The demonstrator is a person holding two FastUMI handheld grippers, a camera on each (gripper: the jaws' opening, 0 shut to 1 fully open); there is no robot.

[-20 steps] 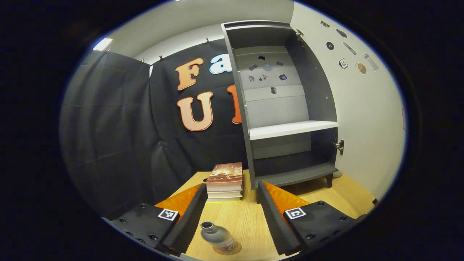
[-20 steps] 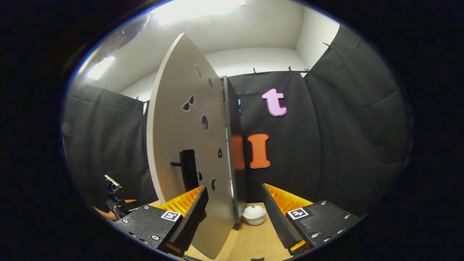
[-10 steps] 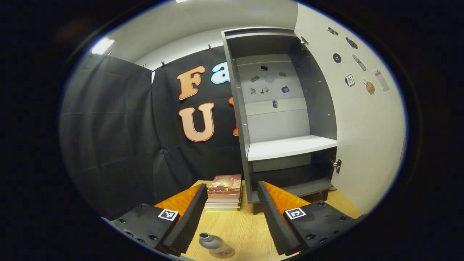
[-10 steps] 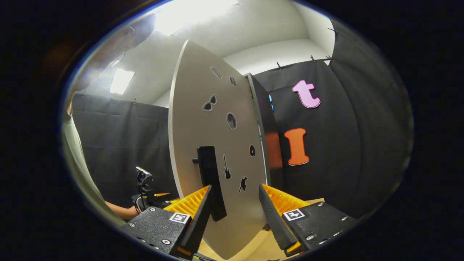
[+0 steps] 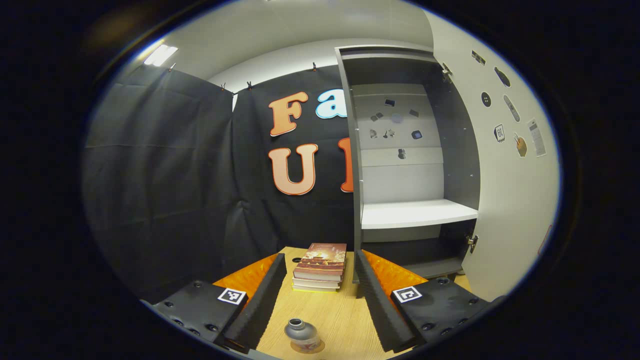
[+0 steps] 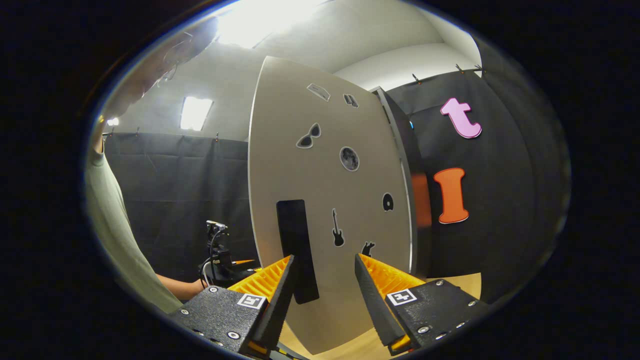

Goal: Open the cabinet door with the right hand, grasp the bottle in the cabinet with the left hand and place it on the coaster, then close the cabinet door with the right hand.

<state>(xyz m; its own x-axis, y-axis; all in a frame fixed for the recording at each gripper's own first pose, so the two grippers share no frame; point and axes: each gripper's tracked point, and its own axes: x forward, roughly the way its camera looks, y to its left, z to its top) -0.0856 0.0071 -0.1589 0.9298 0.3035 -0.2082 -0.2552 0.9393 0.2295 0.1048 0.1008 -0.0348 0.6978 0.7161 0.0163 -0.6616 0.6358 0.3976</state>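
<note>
Landmark: the tall grey cabinet (image 5: 400,165) standing on the light wooden counter (image 5: 335,312). Its white, sticker-dotted door (image 6: 330,200) stands swung wide on its hinges, leaving both the white middle shelf (image 5: 417,214) and the dark lower compartment exposed; no bottle is seen on either. The small grey metal bottle (image 5: 300,334) stands upright in front of the cabinet, near the counter's front edge, on a thin round brown coaster (image 5: 311,345), so the placing step looks complete. The left gripper (image 5: 320,300) hovers above the bottle with its jaws spread wide and nothing between them, consistent with a release and a clear retreat path. A stack of books (image 5: 320,267) lies just beside the cabinet's left wall, apart from the bottle. The right gripper (image 6: 324,295) faces the door's outer face, jaws parted wide and empty; the black bar handle (image 6: 297,250) sits just inside its left finger (image 6: 275,305), whether touching I cannot tell. Judgement: this alignment sets up a grasp or push on the handle to shut the door, the one remaining step. A person's sleeve (image 6: 112,225) shows away from the cabinet, beyond the door's free edge.
</note>
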